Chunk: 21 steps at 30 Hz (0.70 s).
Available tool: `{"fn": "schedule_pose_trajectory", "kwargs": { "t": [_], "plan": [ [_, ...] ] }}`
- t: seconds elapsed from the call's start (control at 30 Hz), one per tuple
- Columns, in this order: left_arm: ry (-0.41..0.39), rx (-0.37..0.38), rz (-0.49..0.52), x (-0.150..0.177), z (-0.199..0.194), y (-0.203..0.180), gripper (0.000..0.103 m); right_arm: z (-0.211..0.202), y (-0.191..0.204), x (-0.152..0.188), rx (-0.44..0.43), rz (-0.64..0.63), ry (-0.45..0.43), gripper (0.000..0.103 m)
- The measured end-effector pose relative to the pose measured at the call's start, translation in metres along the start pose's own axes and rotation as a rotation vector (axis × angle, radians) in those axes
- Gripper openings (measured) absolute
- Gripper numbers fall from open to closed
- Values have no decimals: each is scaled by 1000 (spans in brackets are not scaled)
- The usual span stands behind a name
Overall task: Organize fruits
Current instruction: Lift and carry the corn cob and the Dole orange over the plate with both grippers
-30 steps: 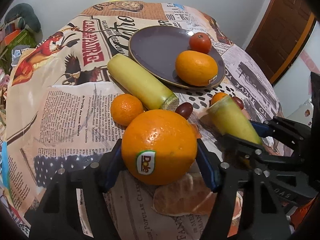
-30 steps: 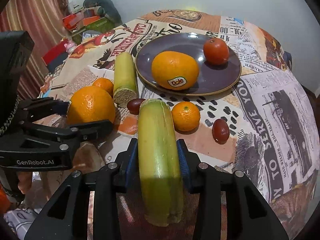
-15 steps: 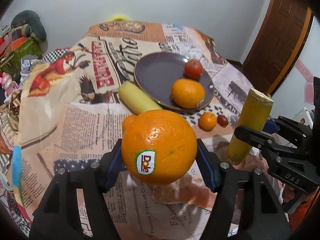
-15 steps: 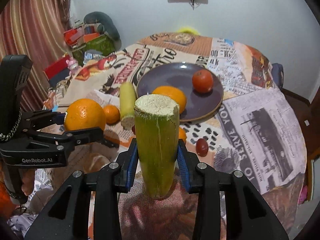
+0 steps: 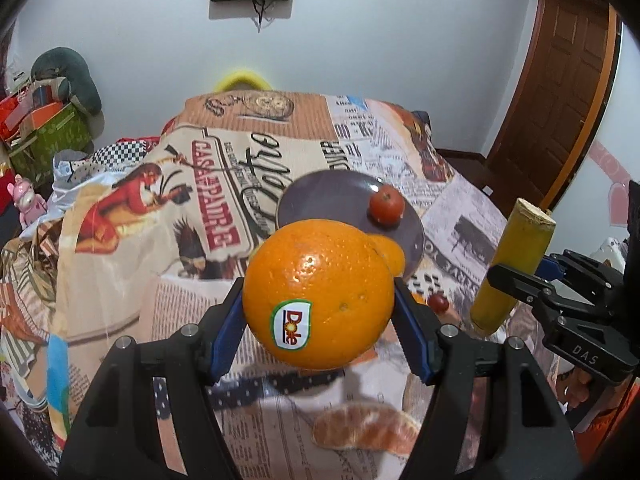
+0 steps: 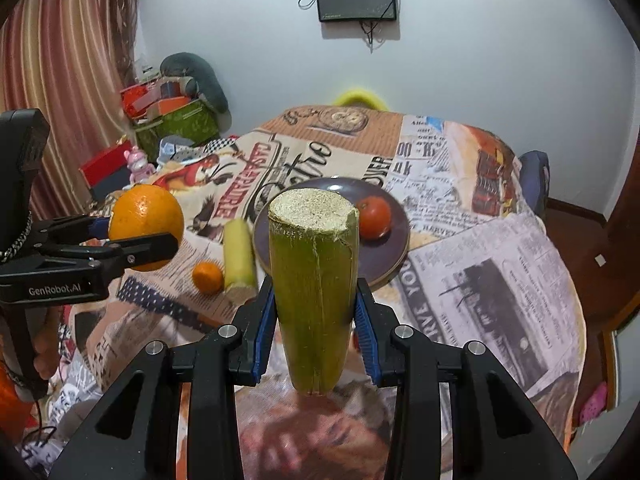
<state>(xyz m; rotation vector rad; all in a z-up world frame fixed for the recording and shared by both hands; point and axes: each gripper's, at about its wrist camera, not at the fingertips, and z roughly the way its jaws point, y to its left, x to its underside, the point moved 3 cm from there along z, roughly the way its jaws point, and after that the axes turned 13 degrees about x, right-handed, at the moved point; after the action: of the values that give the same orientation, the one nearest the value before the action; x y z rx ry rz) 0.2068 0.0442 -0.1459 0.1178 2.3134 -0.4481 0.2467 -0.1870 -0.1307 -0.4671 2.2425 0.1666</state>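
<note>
My left gripper point(image 5: 319, 326) is shut on a big orange point(image 5: 318, 294) with a Dole sticker, held above the table. In the right wrist view that same orange point(image 6: 146, 226) hangs at the left. My right gripper point(image 6: 315, 316) is shut on a green-yellow cane piece point(image 6: 314, 292), upright, cut end up; the cane piece point(image 5: 510, 268) also shows at the right of the left wrist view. A dark round plate point(image 6: 384, 260) holds a red tomato point(image 6: 374, 216). A second orange point(image 5: 394, 254) on the plate peeks out behind the held one.
On the newspaper-print cloth point(image 6: 480, 272) lie another cane piece point(image 6: 239, 256), a small tangerine point(image 6: 207, 277) and a dark red small fruit point(image 5: 439, 303). A peeled orange segment point(image 5: 366, 432) lies near the front edge. Boxes and clutter point(image 6: 168, 116) stand beyond the table's left.
Both grippers have risen with their loads, and the views have tipped up toward the wall. The cane piece went from lying flat on the cloth to standing upright in the jaws.
</note>
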Motion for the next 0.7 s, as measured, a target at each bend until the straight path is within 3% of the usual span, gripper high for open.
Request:
{"fn": "schedule_pose_trajectory", "kwargs": {
  "t": [0.7],
  "plan": [
    [6, 2, 13, -47, 62, 18, 68, 55, -20, -28, 41, -10, -13, 34]
  ]
}}
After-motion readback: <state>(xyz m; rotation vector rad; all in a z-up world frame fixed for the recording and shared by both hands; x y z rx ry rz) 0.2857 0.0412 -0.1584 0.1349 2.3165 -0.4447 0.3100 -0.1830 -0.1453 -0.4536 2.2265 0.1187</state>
